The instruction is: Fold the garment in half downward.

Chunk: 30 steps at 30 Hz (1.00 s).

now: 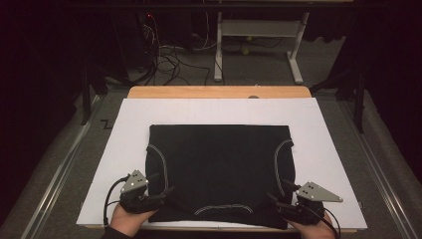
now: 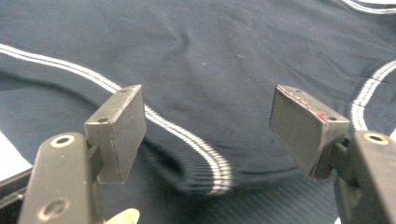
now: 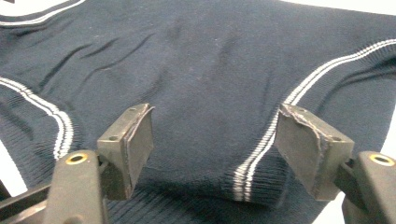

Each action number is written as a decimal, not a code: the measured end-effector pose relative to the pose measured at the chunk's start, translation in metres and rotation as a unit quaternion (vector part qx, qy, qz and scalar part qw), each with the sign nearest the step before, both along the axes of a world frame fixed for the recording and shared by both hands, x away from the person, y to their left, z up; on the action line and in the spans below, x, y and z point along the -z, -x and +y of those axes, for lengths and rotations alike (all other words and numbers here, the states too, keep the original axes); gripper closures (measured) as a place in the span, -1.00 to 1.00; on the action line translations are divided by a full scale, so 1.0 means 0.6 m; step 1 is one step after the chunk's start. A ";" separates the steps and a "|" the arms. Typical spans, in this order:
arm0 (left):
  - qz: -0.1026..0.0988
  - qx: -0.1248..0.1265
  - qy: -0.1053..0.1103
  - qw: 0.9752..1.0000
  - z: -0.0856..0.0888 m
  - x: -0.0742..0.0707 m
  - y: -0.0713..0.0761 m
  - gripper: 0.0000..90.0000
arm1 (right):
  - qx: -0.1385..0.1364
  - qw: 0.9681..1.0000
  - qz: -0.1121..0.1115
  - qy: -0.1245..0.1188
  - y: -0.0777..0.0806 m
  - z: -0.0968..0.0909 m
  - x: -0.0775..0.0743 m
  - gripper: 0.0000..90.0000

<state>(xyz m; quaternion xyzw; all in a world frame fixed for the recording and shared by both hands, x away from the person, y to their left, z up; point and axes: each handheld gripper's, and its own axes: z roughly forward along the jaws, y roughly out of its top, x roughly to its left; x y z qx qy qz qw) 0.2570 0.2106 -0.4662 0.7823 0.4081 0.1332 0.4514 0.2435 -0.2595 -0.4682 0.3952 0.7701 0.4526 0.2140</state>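
Observation:
A dark sleeveless garment (image 1: 219, 164) with white striped trim lies flat on a white board (image 1: 323, 129). Its neckline faces the near edge. My left gripper (image 1: 164, 183) sits over the garment's near left corner, jaws open. In the left gripper view, the left gripper (image 2: 208, 112) stands wide apart above a ribbed, striped edge of the garment (image 2: 215, 163), and nothing is pinched. My right gripper (image 1: 277, 189) is at the near right corner. In the right gripper view, the right gripper (image 3: 215, 126) is open over the cloth (image 3: 210, 60), with a striped armhole hem (image 3: 254, 163) between the pads, untouched.
The board rests on a wooden table (image 1: 219, 92), whose far edge shows beyond it. Metal rails (image 1: 54, 174) run along both sides on the carpet. Past the table are loose cables (image 1: 164, 59) and a white desk frame (image 1: 259, 30).

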 end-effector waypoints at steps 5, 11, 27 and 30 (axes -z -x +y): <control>0.009 -0.020 0.010 1.000 0.020 0.000 -0.011 -0.72 | 0.016 1.000 0.001 -0.005 -0.005 -0.008 0.000 -0.55; 0.008 -0.036 0.024 0.999 0.039 -0.006 -0.018 -0.92 | 0.023 1.000 -0.004 -0.007 -0.009 -0.016 -0.001 -0.66; -0.005 -0.061 0.028 0.998 0.046 -0.014 -0.019 -1.00 | 0.052 0.998 -0.016 -0.008 -0.012 -0.016 -0.002 -0.99; -0.007 -0.059 0.027 0.998 0.044 -0.015 -0.022 -1.00 | 0.046 0.999 -0.018 -0.008 -0.011 -0.008 -0.003 -0.99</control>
